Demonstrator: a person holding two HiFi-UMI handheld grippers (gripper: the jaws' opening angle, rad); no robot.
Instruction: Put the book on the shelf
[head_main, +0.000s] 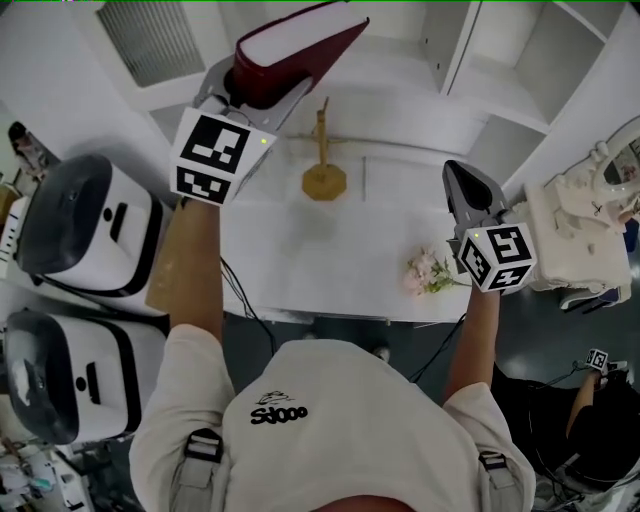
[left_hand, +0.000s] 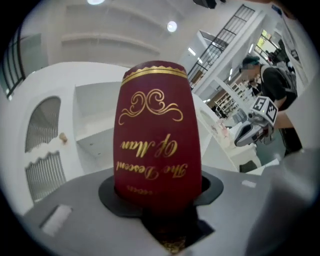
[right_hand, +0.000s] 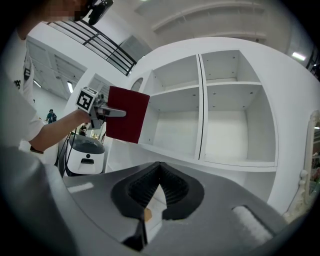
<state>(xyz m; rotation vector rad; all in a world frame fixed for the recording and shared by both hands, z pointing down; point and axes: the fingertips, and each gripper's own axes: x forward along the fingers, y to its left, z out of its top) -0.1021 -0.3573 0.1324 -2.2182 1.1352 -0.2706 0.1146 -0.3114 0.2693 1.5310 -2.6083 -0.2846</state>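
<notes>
A dark red book (head_main: 300, 50) with gold lettering is held up in the air, my left gripper (head_main: 258, 88) shut on its lower end. In the left gripper view the book's spine (left_hand: 157, 135) stands upright between the jaws and fills the middle. The right gripper view shows the book (right_hand: 127, 114) just left of the white shelf unit (right_hand: 200, 120), level with its upper left compartment. The shelf compartments (head_main: 470, 60) hold nothing. My right gripper (head_main: 458, 175) hovers lower at the right, shut, with nothing in it; its tips (right_hand: 160, 167) meet.
A gold stand (head_main: 323, 170) and pink flowers (head_main: 428, 270) sit on the white table (head_main: 300, 260) below. Two white and black machines (head_main: 90, 230) stand at the left. A white ornate object (head_main: 580, 230) is at the right. A person (left_hand: 272, 85) stands beyond.
</notes>
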